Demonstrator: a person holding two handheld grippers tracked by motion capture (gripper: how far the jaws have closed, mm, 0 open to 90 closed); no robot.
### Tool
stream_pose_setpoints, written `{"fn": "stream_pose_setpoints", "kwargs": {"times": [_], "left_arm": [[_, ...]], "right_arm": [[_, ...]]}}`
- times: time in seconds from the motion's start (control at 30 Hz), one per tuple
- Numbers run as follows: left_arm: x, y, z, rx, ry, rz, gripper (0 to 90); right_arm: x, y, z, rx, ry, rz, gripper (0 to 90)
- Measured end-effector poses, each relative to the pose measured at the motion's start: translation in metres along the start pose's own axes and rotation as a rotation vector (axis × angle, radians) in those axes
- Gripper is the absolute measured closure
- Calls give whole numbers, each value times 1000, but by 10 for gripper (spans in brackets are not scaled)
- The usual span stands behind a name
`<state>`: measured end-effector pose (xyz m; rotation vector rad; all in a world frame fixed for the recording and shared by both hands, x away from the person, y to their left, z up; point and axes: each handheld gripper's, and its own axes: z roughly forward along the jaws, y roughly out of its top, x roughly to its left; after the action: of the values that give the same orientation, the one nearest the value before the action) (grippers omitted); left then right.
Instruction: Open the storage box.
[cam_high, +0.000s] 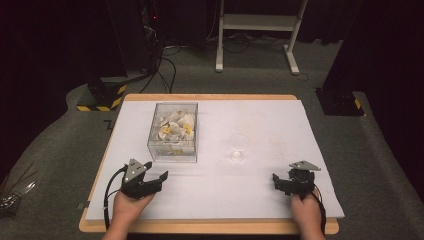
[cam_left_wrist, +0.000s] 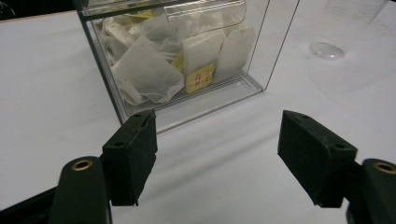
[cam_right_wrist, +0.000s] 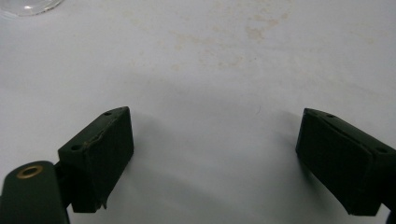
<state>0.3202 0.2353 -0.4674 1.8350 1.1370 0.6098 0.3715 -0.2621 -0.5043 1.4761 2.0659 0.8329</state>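
A clear plastic box (cam_high: 173, 131) holding several white tea bags (cam_left_wrist: 144, 70) stands at the back left of the white table top (cam_high: 270, 120). To its right stands an empty clear glass (cam_high: 239, 146). My left gripper (cam_high: 156, 170) hovers just in front of the box, open, with nothing between its jaws; the left gripper view shows the box (cam_left_wrist: 261, 56) straight ahead of the gripper (cam_left_wrist: 217, 126) and the glass's base (cam_left_wrist: 329, 50) at the upper right. My right gripper (cam_high: 282, 174) is open and empty near the front right, over bare, faintly stained table (cam_right_wrist: 214, 116). The glass's base (cam_right_wrist: 28, 5) is far ahead of it.
The white top lies on a wooden board (cam_high: 210, 227) whose edge shows along the front. On the floor behind are a white frame (cam_high: 257, 30), cables (cam_high: 165, 70) and black stands with yellow-striped feet (cam_high: 102, 97). Another dark foot (cam_high: 340, 102) sits at the back right.
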Motion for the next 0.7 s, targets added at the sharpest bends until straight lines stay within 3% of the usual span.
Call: {"fn": "stream_pose_setpoints", "kwargs": {"times": [0.27, 0.7], "left_arm": [[5, 6, 10, 6, -14, -27, 292], [5, 16, 22, -6, 12, -30, 282]], "right_arm": [[0, 0, 0, 0, -1, 0, 111], [0, 0, 0, -1, -2, -2, 112]]}}
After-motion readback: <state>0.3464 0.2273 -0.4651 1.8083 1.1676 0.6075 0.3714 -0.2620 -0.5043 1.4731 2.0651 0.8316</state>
